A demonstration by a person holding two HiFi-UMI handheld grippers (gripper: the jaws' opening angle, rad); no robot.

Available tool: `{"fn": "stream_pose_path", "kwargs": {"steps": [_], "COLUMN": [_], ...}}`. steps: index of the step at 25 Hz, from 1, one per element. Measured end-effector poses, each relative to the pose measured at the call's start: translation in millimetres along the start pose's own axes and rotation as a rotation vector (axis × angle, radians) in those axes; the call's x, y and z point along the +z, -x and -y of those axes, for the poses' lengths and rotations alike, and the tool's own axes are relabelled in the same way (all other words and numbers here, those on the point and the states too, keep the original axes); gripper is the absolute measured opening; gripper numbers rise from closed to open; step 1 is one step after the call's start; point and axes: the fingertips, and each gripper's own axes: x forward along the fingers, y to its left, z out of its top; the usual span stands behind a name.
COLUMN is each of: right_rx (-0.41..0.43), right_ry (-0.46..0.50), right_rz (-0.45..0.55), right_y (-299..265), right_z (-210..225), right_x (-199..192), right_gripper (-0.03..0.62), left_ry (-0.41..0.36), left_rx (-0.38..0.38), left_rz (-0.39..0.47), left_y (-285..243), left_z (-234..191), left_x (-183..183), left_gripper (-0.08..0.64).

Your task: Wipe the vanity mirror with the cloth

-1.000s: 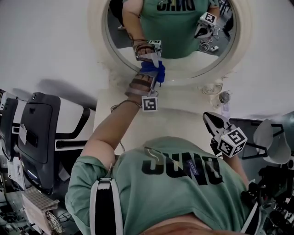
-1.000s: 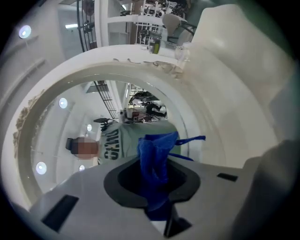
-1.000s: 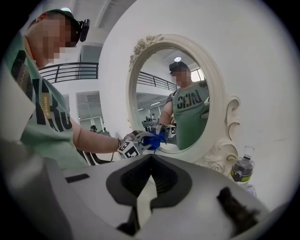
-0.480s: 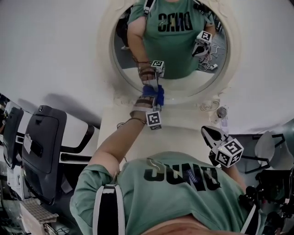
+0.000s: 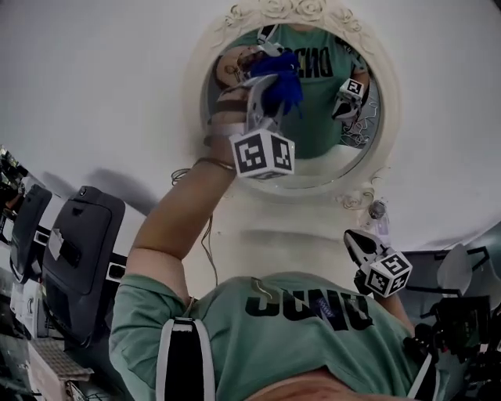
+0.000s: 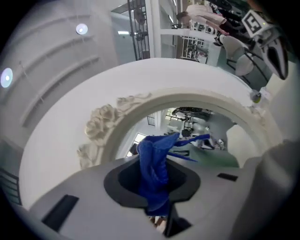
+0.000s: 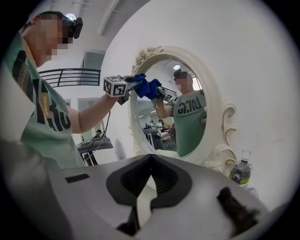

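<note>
The oval vanity mirror (image 5: 329,117) in its ornate white frame (image 5: 274,9) stands against the wall. My left gripper (image 5: 266,90) is raised to the upper left of the glass, shut on a bunched blue cloth (image 5: 280,74) that touches the mirror. In the left gripper view the cloth (image 6: 153,171) hangs between the jaws, with the carved frame (image 6: 101,124) just beyond. My right gripper (image 5: 358,244) hangs low at the right, shut and holding nothing. The right gripper view shows the mirror (image 7: 180,108), the cloth (image 7: 146,87) and the left gripper (image 7: 133,84) from the side.
A small bottle (image 5: 378,210) stands by the mirror's lower right foot, also seen as the bottle (image 7: 240,171). The mirror rests on a white tabletop (image 5: 258,235). Black chairs (image 5: 78,243) stand at the left, and a stand with cables (image 5: 462,313) at the right.
My left gripper has risen with the cloth from the mirror's bottom rim to the upper left of the glass. The right gripper has barely moved.
</note>
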Motion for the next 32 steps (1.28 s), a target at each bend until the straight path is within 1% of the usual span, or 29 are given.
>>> {"fn": "stream_pose_path", "kwargs": {"steps": [1, 3, 5, 7, 9, 11, 12, 16, 20, 23, 26, 28, 32], "right_rx": [0.003, 0.007, 0.005, -0.002, -0.011, -0.016, -0.017, -0.016, -0.006, 0.002, -0.003, -0.006, -0.011], "right_ry": [0.001, 0.002, -0.006, -0.014, -0.019, -0.023, -0.025, -0.029, -0.022, -0.015, -0.021, -0.025, -0.025], "right_rz": [0.007, 0.017, 0.023, 0.025, 0.027, 0.027, 0.023, -0.002, -0.025, -0.035, -0.049, -0.056, -0.068], "right_y": [0, -1, -2, 0, 4, 5, 4, 3, 0, -3, 0, 1, 0], "right_z": [-1, -2, 0, 3, 5, 7, 7, 5, -2, -3, 0, 0, 0], "right_x": [1, 1, 0, -1, 0, -1, -3, -8, -9, -10, -14, -15, -17], "right_gripper": [0.008, 0.008, 0.008, 0.008, 0.008, 0.008, 0.008, 0.008, 0.008, 0.008, 0.008, 0.008, 0.008], "left_ry": [-0.017, -0.071, -0.105, -0.118, -0.14, -0.17, -0.172, -0.135, -0.176, -0.211, -0.284, -0.311, -0.333], "left_rx": [0.035, 0.08, 0.113, 0.126, 0.12, 0.134, 0.144, 0.175, 0.218, 0.192, 0.131, 0.052, -0.152], "left_rz": [0.001, -0.016, -0.034, -0.051, -0.066, -0.072, -0.07, -0.048, -0.021, -0.002, 0.001, -0.012, -0.062], "left_y": [-6, -18, -28, -38, -46, -52, -52, -49, -45, -36, -19, -7, 22], "left_z": [-21, -50, -70, -83, -83, -79, -77, -75, -65, -25, 46, 104, 222], "left_x": [8, 15, 17, 17, 17, 14, 12, 9, 8, 0, -18, -38, -87], "left_gripper": [0.08, 0.08, 0.08, 0.08, 0.08, 0.08, 0.08, 0.08, 0.074, 0.071, 0.066, 0.063, 0.066]}}
